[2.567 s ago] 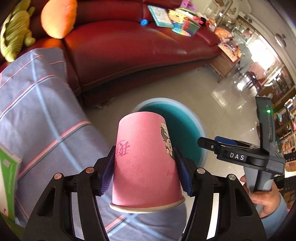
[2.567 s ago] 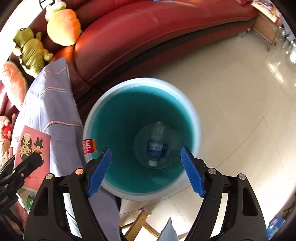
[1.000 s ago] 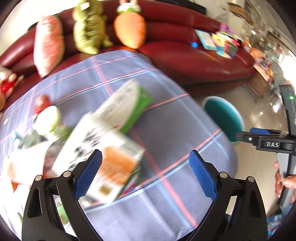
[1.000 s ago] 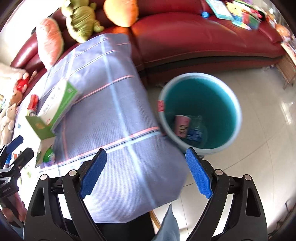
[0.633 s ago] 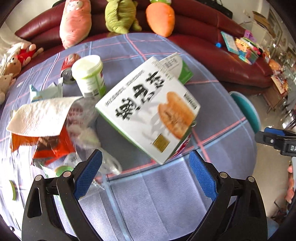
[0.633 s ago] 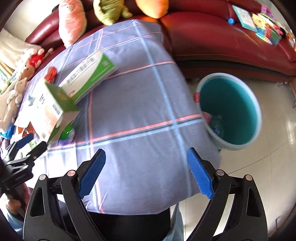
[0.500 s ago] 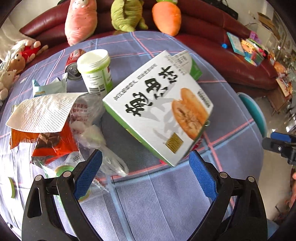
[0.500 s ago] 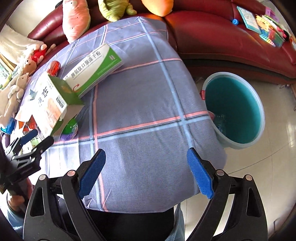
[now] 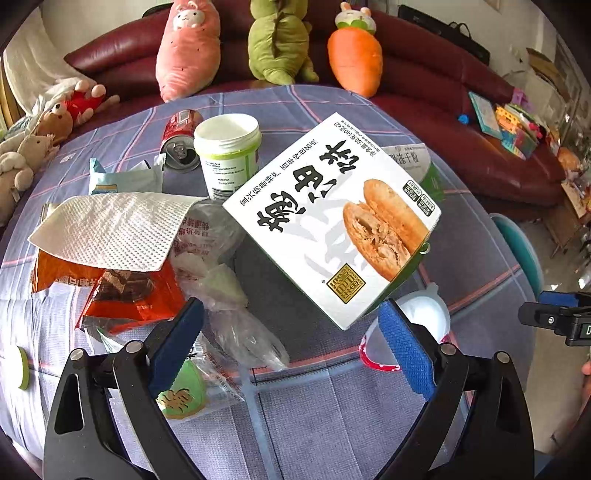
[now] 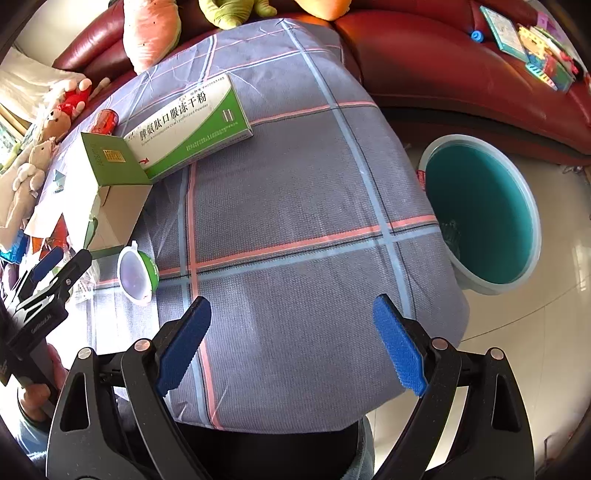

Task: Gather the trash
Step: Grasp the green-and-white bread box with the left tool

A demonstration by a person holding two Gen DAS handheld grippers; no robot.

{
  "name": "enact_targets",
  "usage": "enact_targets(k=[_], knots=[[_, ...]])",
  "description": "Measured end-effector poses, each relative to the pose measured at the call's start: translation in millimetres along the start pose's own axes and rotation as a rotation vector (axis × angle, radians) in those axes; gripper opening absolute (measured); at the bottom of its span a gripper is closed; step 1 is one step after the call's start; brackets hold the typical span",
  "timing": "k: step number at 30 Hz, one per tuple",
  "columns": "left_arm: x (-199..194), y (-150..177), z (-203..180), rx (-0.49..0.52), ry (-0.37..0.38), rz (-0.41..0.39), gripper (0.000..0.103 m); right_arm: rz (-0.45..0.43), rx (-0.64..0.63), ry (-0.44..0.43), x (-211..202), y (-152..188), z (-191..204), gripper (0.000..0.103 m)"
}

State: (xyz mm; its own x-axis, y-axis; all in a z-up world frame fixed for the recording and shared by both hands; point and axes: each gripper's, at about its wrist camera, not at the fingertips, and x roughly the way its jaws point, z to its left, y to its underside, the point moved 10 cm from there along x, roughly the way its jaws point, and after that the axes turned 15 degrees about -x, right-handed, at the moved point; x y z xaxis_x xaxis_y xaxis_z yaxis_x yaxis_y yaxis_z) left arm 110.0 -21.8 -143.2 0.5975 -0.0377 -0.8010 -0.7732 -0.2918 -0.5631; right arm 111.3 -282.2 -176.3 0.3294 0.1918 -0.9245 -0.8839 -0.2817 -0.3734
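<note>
My left gripper (image 9: 290, 343) is open and empty, low over a pile of trash on the checked tablecloth (image 9: 332, 413). Just ahead lie a clear plastic bag (image 9: 236, 314), a white and green food box (image 9: 332, 218), a paper towel (image 9: 110, 229), an orange wrapper (image 9: 125, 291), a white tub (image 9: 229, 155) and a red can (image 9: 179, 138). A small lidded cup (image 9: 424, 314) sits by my right finger. My right gripper (image 10: 291, 343) is open and empty over bare cloth. The teal bin (image 10: 480, 214) stands on the floor to its right.
A green and white medicine box (image 10: 188, 125) lies at the far side of the table. The red sofa (image 9: 443, 92) holds plush toys (image 9: 280, 40) and books (image 10: 532, 33). A green sticker packet (image 9: 181, 395) lies near my left finger. The table edge drops to tiled floor (image 10: 535, 350).
My left gripper let the pink cup go into the bin, then swung back over the table and closed in on the trash pile. My right gripper pulled back from above the bin to over the table.
</note>
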Motion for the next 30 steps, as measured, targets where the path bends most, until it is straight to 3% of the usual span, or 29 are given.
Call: enact_targets(k=[13, 23, 24, 26, 27, 30], knots=[[8, 21, -9, -0.033, 0.019, 0.028, 0.096, 0.007, 0.005, -0.019, 7, -1, 0, 0.085], [27, -1, -15, -0.035, -0.008, -0.017, 0.094, 0.014, 0.009, -0.040, 15, 0, 4, 0.085], [28, -4, -15, -0.042, -0.006, -0.026, 0.090, 0.014, 0.008, -0.040, 15, 0, 4, 0.085], [29, -9, -14, -0.054, 0.009, -0.034, 0.065, 0.014, 0.008, -0.040, 16, -2, 4, 0.085], [29, -11, -13, -0.062, 0.021, -0.033, 0.047, 0.012, 0.007, -0.039, 15, -3, 4, 0.085], [25, -22, -4, -0.088, 0.019, -0.065, 0.036, 0.008, -0.001, -0.031, 15, -7, 5, 0.085]])
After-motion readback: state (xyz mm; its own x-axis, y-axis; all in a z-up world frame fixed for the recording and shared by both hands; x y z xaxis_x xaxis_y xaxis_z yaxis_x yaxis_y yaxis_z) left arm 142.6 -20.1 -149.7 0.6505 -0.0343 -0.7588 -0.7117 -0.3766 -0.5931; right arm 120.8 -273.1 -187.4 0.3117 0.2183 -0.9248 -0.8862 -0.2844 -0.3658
